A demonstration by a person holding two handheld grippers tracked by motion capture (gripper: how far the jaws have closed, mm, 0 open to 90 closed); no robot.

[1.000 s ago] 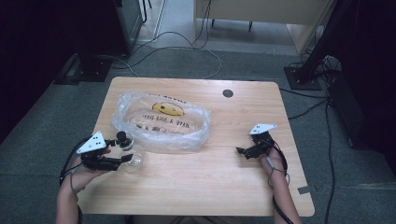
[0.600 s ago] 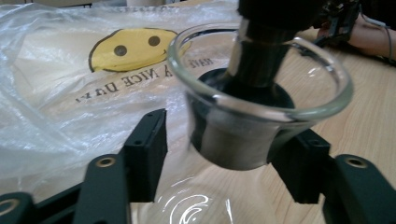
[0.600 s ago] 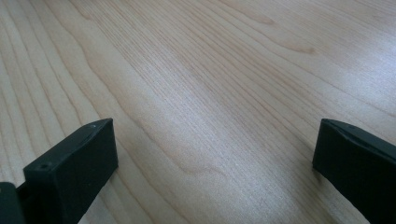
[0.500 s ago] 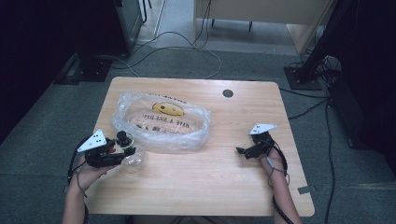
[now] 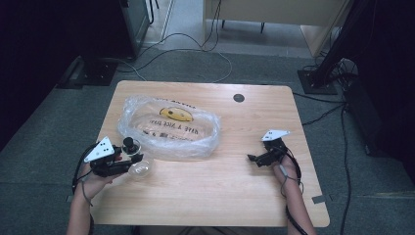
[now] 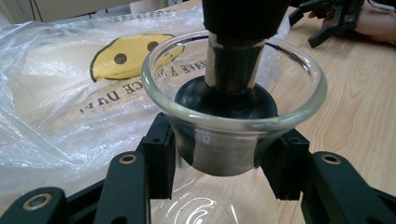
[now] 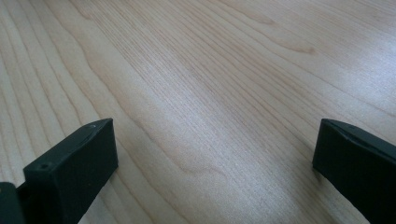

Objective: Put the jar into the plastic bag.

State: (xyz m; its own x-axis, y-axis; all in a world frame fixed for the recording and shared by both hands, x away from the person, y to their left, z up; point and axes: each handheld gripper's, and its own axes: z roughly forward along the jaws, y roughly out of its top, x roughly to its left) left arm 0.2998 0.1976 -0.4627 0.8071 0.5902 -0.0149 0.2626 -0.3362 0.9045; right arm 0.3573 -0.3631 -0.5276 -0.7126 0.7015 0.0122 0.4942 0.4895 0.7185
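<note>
A clear glass flask (image 5: 140, 170) with a flared rim (image 6: 154, 93) stands near the table's left front edge. A black stopper (image 5: 129, 143) on a metal stem (image 6: 232, 65) sits in its mouth. My left gripper (image 5: 130, 164) is shut on the flask's neck, and in the left gripper view (image 6: 224, 156) a jaw presses on each side just under the rim. My right gripper (image 5: 252, 158) rests low over bare wood at the right, open with nothing between its jaws (image 7: 212, 154). It is also visible far off (image 6: 334, 21).
A crumpled clear plastic bag (image 5: 169, 127) with a yellow smiley face and print (image 6: 116, 56) lies just behind the flask. The wooden table (image 5: 235, 196) has a small round black cap (image 5: 239, 98) at the back. Cables and stands lie on the floor beyond.
The left hand and forearm have shifted slightly to the right while holding the flask. The right gripper has not moved.
</note>
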